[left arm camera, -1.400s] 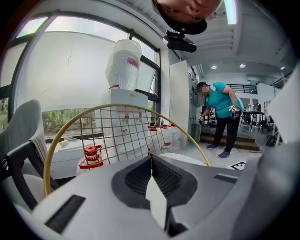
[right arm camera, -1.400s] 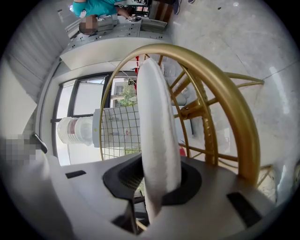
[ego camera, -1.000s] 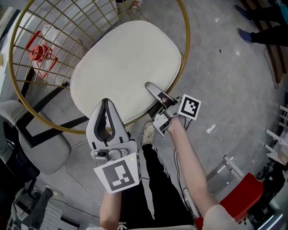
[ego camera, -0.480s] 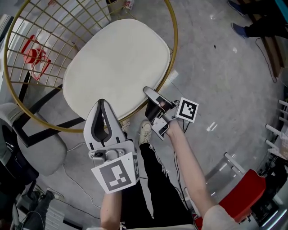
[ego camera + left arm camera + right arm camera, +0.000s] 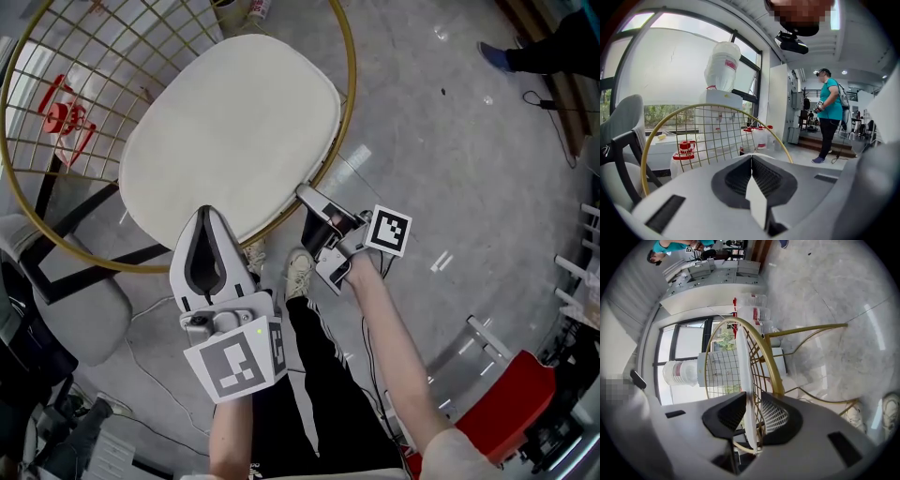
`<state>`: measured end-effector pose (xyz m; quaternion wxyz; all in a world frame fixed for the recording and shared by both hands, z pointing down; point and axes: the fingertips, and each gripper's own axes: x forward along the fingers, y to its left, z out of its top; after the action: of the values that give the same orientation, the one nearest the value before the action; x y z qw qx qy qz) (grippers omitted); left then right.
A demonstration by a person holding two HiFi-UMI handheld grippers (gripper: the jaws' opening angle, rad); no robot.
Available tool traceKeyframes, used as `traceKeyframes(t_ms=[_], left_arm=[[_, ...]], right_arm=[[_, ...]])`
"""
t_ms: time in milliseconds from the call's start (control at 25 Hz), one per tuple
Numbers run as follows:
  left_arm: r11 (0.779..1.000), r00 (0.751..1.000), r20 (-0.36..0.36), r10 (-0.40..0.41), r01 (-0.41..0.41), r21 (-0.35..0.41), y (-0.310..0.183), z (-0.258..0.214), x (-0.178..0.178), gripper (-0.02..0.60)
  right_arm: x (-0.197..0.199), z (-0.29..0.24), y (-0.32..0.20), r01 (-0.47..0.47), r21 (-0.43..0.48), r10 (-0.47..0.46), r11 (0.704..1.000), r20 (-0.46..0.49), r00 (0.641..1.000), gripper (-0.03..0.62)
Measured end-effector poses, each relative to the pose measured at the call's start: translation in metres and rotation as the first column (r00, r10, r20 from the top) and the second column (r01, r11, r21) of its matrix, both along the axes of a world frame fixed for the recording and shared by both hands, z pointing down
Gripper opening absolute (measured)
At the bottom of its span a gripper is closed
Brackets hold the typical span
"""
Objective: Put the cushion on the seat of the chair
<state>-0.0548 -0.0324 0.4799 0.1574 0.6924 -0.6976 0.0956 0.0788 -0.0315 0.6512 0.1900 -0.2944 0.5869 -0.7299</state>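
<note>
A white oval cushion (image 5: 230,131) lies on the seat of a gold wire chair (image 5: 349,84); its near edge reaches over the front rim. My left gripper (image 5: 206,217) is shut on that near edge. In the left gripper view a white sliver of cushion (image 5: 757,201) sits pinched between the jaws of the left gripper (image 5: 751,161). My right gripper (image 5: 305,195) grips the cushion's near right edge. The right gripper view shows the cushion (image 5: 743,366) edge-on between the jaws of the right gripper (image 5: 752,404), with the gold rim (image 5: 766,357) just beside it.
A grey padded chair (image 5: 66,309) stands at the left and a red seat (image 5: 506,403) at the lower right. My shoe (image 5: 298,272) rests below the chair's front rim. A water dispenser (image 5: 723,65) stands behind the chair; a person in teal (image 5: 829,117) stands farther off.
The chair and cushion have drifted up and left in the head view. Both grippers keep their hold on the cushion's near edge.
</note>
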Motion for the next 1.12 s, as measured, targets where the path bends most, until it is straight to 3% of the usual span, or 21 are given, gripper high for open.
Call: traceKeyframes(t_ms=[160,280,400,560,680,840,1040,1120], left_arm=[[1.000,1.000,-0.002,-0.004,0.004,0.011,0.002,-0.001,0.005,0.014],[1.000,1.000,-0.005,-0.005,0.005,0.016,0.004,-0.002,0.010,0.014],[1.000,1.000,-0.007,-0.011,0.012,0.021,0.006,-0.006,0.010,0.014],[0.999,1.000,-0.008,-0.026,0.026,0.034,0.007,-0.018,0.006,0.014],[0.998,0.999,-0.002,-0.044,0.044,0.039,0.004,-0.028,0.002,0.014],[0.996,0.998,0.000,-0.065,0.065,0.059,-0.001,-0.048,-0.006,0.014],[0.991,0.998,0.023,-0.061,0.057,0.118,-0.002,-0.085,-0.011,0.014],[0.989,0.998,0.036,-0.055,0.050,0.142,-0.004,-0.100,-0.013,0.014]], right_arm=[[0.011,0.003,0.005,0.007,0.002,-0.007,1.000,-0.060,0.998,0.086],[0.024,0.001,0.008,0.043,0.040,-0.034,0.998,-0.212,0.977,0.084],[0.038,-0.014,0.005,0.121,0.110,-0.060,0.986,-0.446,0.893,0.068],[0.048,-0.061,-0.017,0.217,0.244,0.008,0.945,-0.681,0.732,0.058],[0.046,-0.113,-0.038,0.299,0.364,0.126,0.882,-0.793,0.596,0.038],[0.035,-0.193,-0.054,0.414,0.500,0.324,0.761,-0.845,0.425,0.018],[0.014,-0.278,-0.045,0.508,0.604,0.538,0.614,-0.791,0.291,0.017],[0.004,-0.304,-0.039,0.508,0.635,0.594,0.583,-0.759,0.266,0.017]])
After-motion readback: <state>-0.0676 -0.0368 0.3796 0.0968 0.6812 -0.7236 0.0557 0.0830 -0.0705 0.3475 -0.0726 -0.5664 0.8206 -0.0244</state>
